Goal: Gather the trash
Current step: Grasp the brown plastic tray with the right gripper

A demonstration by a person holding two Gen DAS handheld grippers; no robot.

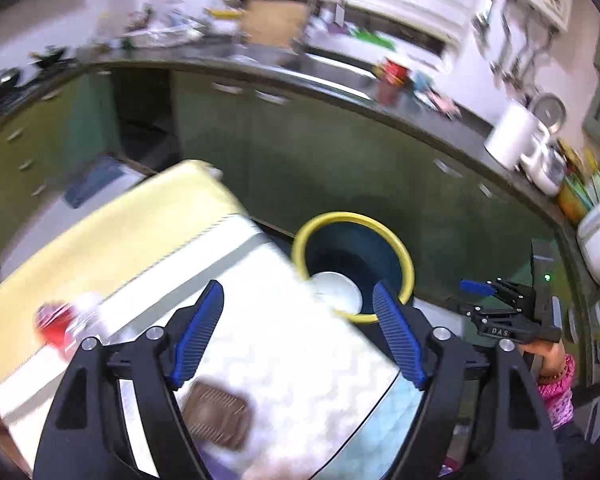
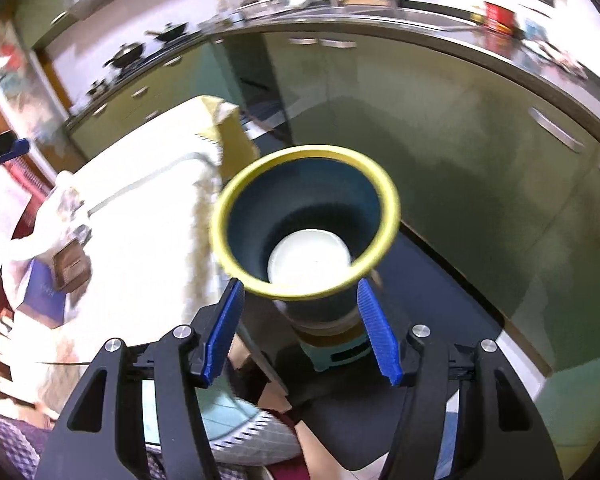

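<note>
Left gripper (image 1: 300, 334): spread, empty, above the tabletop (image 1: 284, 344).
Right gripper (image 2: 302, 330): spread, empty, over the bin (image 2: 306, 280).
Bin: white disc (image 2: 309, 258) inside.

Green cabinets (image 2: 440, 128), dark countertop (image 1: 440, 120) — steel sink (image 1: 332, 66)

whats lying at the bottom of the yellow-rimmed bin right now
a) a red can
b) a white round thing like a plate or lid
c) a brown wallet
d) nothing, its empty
b: the right wrist view looks straight down into the yellow-rimmed bin and shows a white round object at its dark bottom; whether it is a plate or a lid cannot be told.
</note>
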